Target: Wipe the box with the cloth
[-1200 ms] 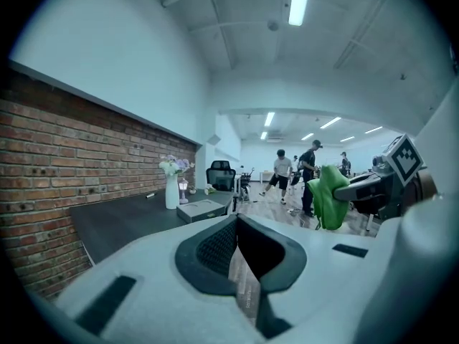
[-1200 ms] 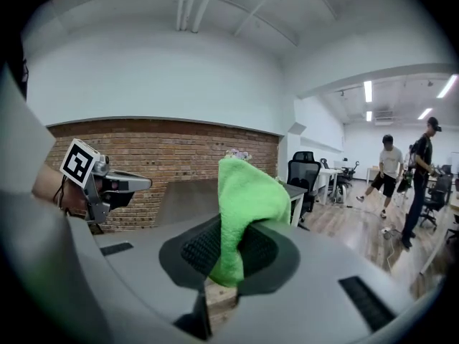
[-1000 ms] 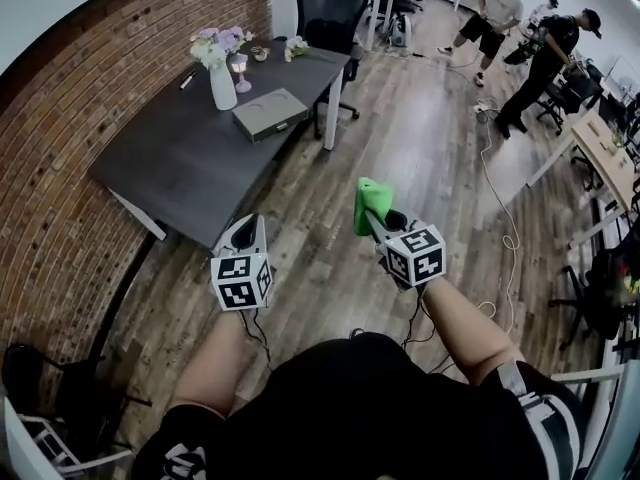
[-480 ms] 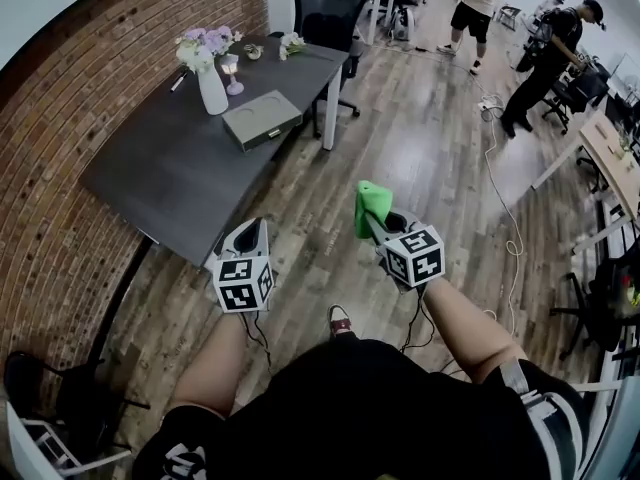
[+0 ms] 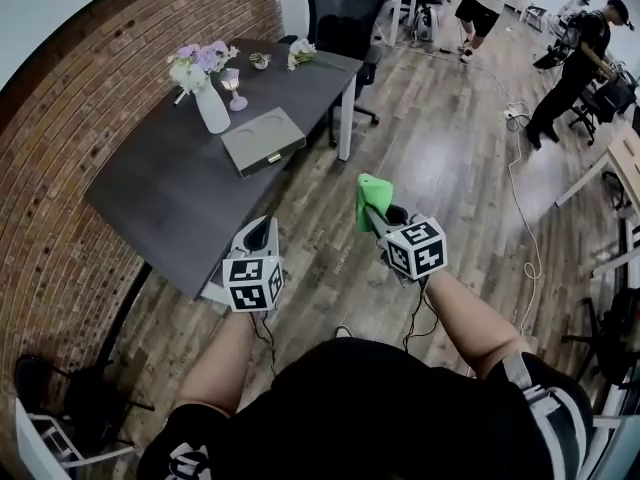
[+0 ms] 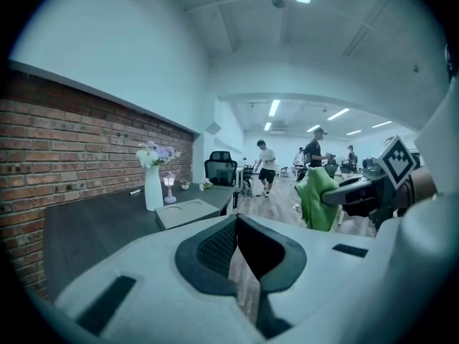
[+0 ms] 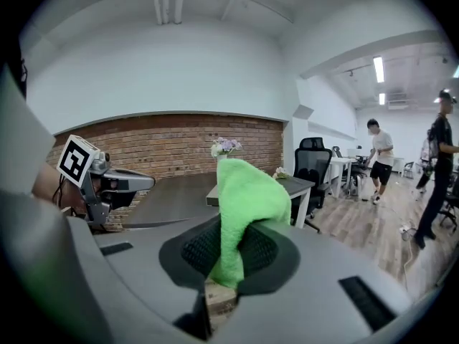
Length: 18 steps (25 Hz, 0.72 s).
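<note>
dark desk (image 5: 165, 203) carries the box (image 5: 263, 141) well ahead; right claw (image 7: 229, 255) pinches cloth (image 7: 247, 192), left claw (image 6: 236, 226) pressed together.

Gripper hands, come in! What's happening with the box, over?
Right gripper shut on green cloth. Left gripper shut, empty. Grey box on table ahead, untouched. Nothing in the way.

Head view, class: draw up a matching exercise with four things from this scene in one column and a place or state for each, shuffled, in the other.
Things:
1. green cloth
2. grey box
3. white vase
4. left gripper

Places or states:
A. stands upright on the dark table, holding flowers
B. shut, nothing between its jaws
C. clamped in the right gripper
D. lies flat on the dark table

Pairs: 1-C, 2-D, 3-A, 4-B
</note>
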Tool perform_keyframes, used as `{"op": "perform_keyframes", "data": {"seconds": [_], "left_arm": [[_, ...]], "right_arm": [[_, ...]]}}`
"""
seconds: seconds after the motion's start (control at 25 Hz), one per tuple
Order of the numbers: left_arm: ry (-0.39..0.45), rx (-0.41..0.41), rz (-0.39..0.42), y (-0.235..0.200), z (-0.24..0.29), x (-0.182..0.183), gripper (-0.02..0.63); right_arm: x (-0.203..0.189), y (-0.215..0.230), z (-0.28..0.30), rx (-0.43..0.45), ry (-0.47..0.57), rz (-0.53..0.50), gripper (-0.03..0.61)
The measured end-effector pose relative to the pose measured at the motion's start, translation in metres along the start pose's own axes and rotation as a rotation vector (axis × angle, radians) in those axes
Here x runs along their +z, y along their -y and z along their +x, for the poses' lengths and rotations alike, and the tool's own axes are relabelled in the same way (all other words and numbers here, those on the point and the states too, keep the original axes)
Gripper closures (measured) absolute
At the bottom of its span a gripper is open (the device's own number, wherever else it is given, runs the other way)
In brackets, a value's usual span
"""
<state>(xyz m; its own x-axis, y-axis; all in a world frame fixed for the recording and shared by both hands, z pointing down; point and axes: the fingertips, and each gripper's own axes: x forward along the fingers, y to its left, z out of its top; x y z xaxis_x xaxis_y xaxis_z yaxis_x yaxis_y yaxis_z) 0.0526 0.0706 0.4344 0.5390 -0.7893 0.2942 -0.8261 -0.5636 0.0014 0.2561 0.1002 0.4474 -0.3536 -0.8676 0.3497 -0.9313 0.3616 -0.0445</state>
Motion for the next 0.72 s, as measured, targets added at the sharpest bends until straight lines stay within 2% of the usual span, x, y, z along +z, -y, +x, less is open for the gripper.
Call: {"op": "perform_keyframes", "data": {"seconds": [0.2, 0.44, 0.72], "left_arm": [[-0.02, 0.057, -0.025, -0.008, 0.015, -0.002, 0.606], [-0.032, 0.108, -0.047, -0.018, 0.023, -0.001, 0.606], [-0.016, 0.072, -0.007, -0.015, 0.03, 0.003, 0.606]], "right_arm": [[0.006, 0.016, 0.017, 0.045, 0.003, -0.016, 0.534], [0.005, 0.028, 0.018, 0.053, 0.005, -0.006, 0.534], [-0.008, 0.022, 0.029, 0.057, -0.023, 0.015, 0.534]]}}
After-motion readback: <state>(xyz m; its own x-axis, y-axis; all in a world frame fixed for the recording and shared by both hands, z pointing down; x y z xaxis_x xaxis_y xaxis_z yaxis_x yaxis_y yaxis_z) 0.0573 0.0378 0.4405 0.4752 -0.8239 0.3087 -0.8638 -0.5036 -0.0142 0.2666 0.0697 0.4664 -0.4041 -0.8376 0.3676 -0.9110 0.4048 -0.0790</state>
